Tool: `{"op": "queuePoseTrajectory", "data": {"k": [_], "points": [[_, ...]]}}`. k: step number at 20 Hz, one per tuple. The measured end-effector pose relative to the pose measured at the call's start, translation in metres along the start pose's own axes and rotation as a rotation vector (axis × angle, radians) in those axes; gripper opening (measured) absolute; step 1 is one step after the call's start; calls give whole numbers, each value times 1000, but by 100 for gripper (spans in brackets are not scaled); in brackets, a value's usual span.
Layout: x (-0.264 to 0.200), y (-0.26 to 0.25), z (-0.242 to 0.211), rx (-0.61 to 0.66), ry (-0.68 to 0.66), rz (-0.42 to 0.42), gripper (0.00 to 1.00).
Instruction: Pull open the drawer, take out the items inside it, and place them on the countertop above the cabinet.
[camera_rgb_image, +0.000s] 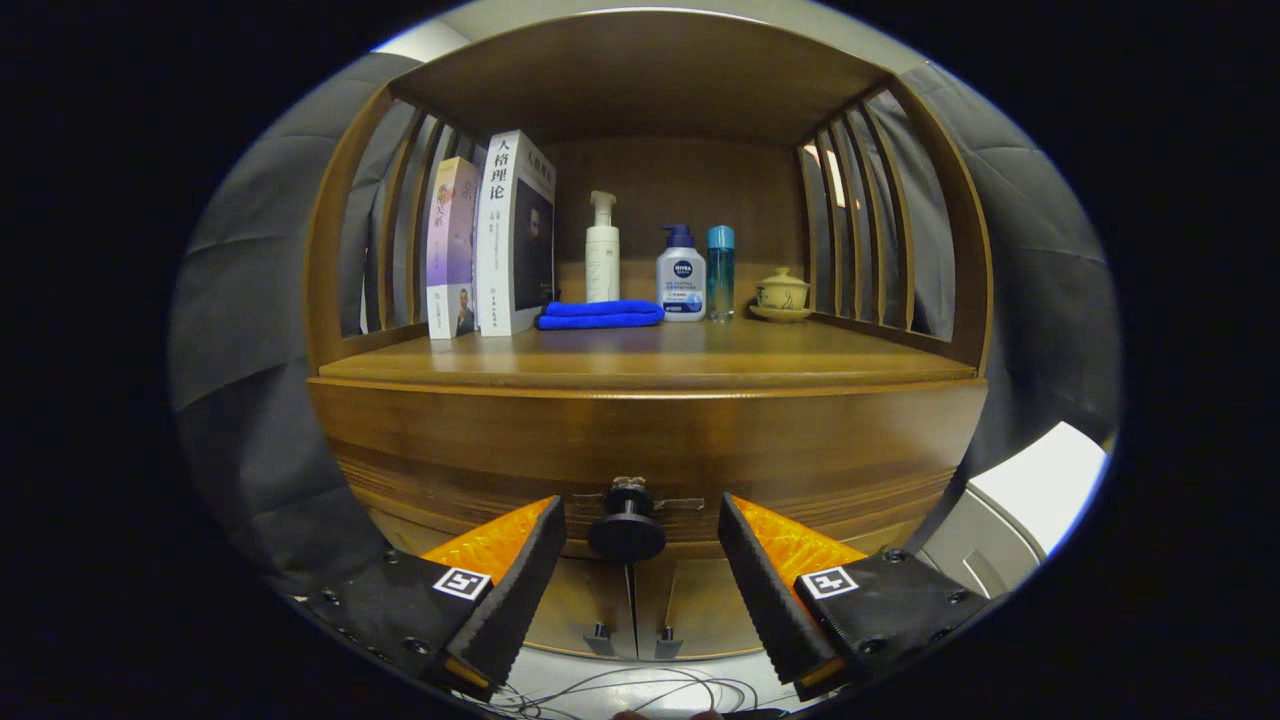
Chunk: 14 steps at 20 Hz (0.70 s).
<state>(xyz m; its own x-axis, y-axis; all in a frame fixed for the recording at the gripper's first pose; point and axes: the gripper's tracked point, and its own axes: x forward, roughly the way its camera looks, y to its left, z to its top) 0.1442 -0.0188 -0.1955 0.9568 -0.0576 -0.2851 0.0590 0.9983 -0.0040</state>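
Note:
A wooden cabinet faces me, its drawer front closed below the countertop. A round dark knob sticks out from the middle of the drawer. My gripper is open, one finger on each side of the knob, with gaps on both sides and neither finger touching it. The drawer's inside is hidden.
At the back of the countertop stand two books, a folded blue cloth, a white pump bottle, a blue-capped pump bottle, a slim blue bottle and a lidded cup on a saucer. Slatted side rails and a top shelf enclose it. Two lower doors sit under the drawer; cables lie on the floor.

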Motion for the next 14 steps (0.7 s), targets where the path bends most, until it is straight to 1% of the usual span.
{"op": "queuePoseTrajectory", "data": {"k": [3,6,7,9,13,14], "points": [[9,5,-8,-3,26,21,97],[17,6,-11,-22,31,18,97],[17,7,-11,-26,26,17,95],[21,6,-8,-22,21,9,80],[22,8,-11,-9,52,17,50],[22,8,-10,8,49,16,50]]}}
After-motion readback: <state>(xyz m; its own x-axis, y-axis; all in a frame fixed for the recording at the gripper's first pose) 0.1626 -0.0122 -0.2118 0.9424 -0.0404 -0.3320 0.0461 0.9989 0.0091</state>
